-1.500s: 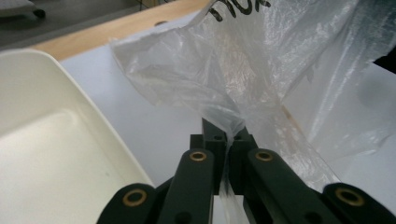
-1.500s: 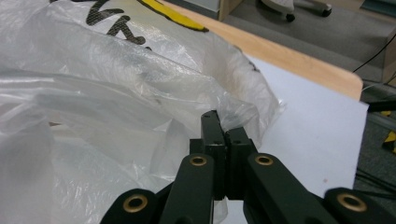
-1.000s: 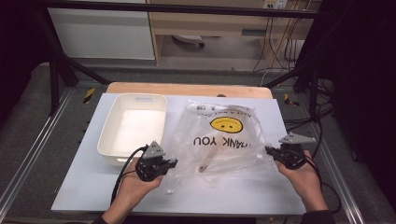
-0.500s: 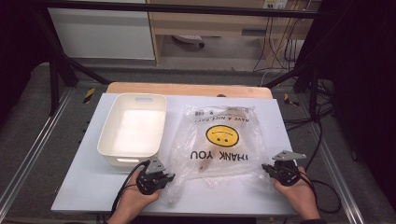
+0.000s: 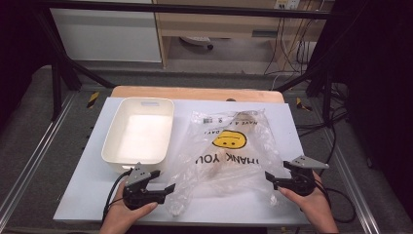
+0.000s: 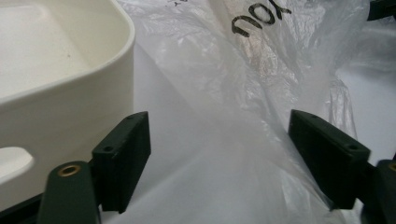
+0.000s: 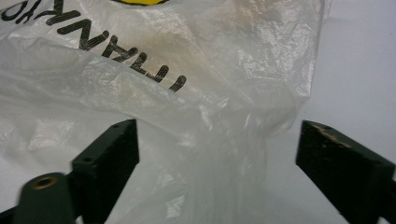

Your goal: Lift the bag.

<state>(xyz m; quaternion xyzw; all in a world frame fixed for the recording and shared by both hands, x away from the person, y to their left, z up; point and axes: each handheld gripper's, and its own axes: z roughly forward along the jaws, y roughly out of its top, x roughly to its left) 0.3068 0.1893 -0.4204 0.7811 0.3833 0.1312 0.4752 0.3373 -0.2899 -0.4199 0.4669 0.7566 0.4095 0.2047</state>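
Plastic bag (image 5: 229, 151), clear with a yellow smiley face and black lettering, lies flat on the white counter (image 5: 83, 195) in the centre to lower centre of the high view, its printed side up and its text reading upside down from the person's side. Something tan shows through the film near the middle of the bag; its identity cannot be determined. White tub (image 5: 140, 134) stands on the counter just left of the bag, in the left centre of the frame, and is empty.

Left tool (image 5: 165, 187) sits at the lower left of the high view, held in the person's left hand (image 5: 124, 214), at the bag's lower left corner. Its jaws have just been opening and now stand wide. In the left gripper view, bag film (image 6: 243, 140) lies between the jaws without being pinched, and the tub wall (image 6: 70, 107) fills the left of the frame.

Right tool (image 5: 270, 179) sits at the lower right of the high view, held in the right hand (image 5: 316, 207), at the bag's lower right corner. Its jaws have likewise just been opening and stand wide. In the right gripper view, crumpled film (image 7: 210, 130) lies between the jaws, released.
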